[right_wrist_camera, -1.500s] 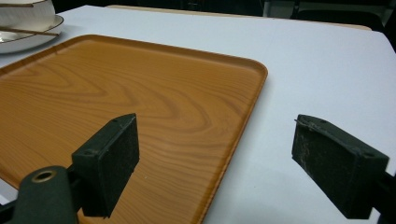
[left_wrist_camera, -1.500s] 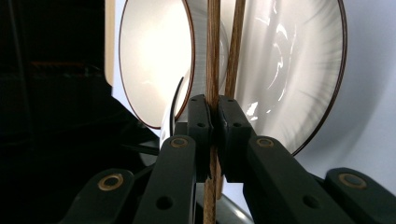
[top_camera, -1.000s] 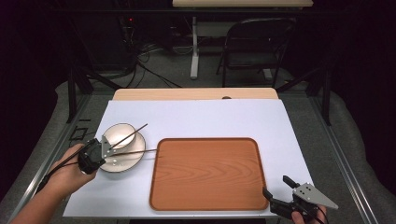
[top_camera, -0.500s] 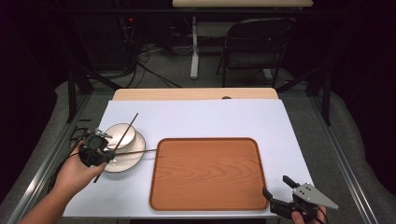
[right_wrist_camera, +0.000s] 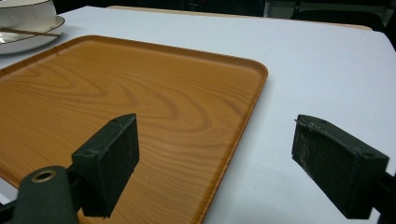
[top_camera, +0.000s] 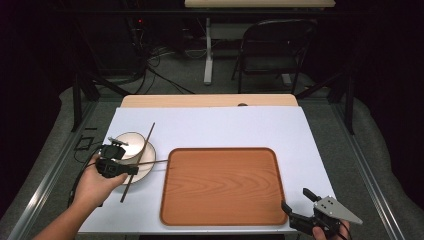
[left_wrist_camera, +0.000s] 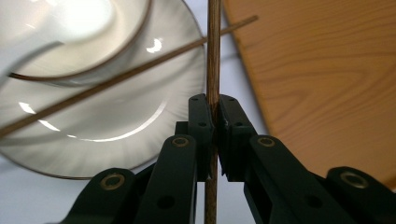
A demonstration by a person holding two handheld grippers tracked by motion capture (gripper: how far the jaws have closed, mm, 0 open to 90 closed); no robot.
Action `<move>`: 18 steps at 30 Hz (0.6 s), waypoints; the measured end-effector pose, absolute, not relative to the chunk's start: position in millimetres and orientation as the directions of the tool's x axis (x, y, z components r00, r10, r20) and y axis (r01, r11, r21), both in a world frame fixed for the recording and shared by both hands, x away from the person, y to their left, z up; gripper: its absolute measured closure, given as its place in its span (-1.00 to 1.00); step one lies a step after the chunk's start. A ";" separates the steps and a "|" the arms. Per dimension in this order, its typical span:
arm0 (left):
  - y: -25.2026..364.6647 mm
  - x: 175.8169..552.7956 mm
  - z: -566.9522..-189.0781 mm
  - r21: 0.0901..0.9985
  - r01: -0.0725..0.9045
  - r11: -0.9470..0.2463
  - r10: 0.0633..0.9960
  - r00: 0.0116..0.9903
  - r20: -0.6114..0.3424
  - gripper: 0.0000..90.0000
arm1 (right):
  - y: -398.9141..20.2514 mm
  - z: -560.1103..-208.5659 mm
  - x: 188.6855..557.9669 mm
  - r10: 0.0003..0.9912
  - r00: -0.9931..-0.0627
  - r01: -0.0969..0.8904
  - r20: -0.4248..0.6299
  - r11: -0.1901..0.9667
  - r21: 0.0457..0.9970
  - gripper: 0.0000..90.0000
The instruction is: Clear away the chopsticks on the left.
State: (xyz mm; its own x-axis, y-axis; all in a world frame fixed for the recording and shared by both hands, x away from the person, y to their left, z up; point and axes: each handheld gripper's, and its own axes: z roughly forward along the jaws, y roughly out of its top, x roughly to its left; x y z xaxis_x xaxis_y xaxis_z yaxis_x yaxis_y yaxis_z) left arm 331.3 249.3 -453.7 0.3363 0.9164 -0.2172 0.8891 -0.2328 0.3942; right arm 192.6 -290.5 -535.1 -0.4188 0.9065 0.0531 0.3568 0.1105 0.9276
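Wooden chopstick [left_wrist_camera: 213, 56] sits clamped in our left gripper [top_camera: 116, 162] at the plate's [top_camera: 146, 165] 7 o'clock; we should lift it clear gently. Right gripper [right_wrist_camera: 224, 163] gapes wide.

We are looking at our left tool [left_wrist_camera: 213, 116]: black moulded links, each showing a brass-coloured rivet ring, ending in two blocky black jaws with small dark screw holes. Our right tool [right_wrist_camera: 215, 163] is wearing flat, dark, slightly scuffed pads [right_wrist_camera: 116, 158] on similar black arms. From above, it is carrying a grey three-cornered plate dotted with holes. Our forearms are bare, seemingly sleeveless, and a thin black cable is trailing from the left tool.
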 end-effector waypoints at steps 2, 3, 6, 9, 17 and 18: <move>245.7 331.4 -456.2 0.375 0.904 -0.206 0.911 0.317 -0.263 0.89 | -290.5 -535.2 192.6 0.907 -0.418 0.356 0.055 0.108 0.928 -0.68; 243.3 331.6 -458.4 0.363 0.914 -0.181 0.904 0.300 -0.303 0.89 | -290.5 -535.2 192.6 0.907 -0.418 0.357 0.055 0.108 0.928 -0.68; 238.3 331.8 -461.4 0.344 0.926 -0.156 0.891 0.282 -0.356 0.89 | -290.4 -535.2 192.6 0.907 -0.418 0.358 0.058 0.106 0.928 -0.68; 231.5 331.6 -465.1 0.325 0.937 -0.129 0.877 0.261 -0.404 0.89 | -290.2 -535.3 192.5 0.906 -0.418 0.358 0.061 0.103 0.928 -0.68; 214.8 332.5 -482.6 0.266 0.961 -0.071 0.840 0.201 -0.504 0.89 | -290.5 -535.3 192.4 0.906 -0.419 0.355 0.060 0.103 0.929 -0.68; 213.2 332.5 -484.5 0.262 0.963 -0.066 0.835 0.197 -0.514 0.89 | -290.5 -535.4 192.5 0.906 -0.418 0.355 0.060 0.102 0.929 -0.68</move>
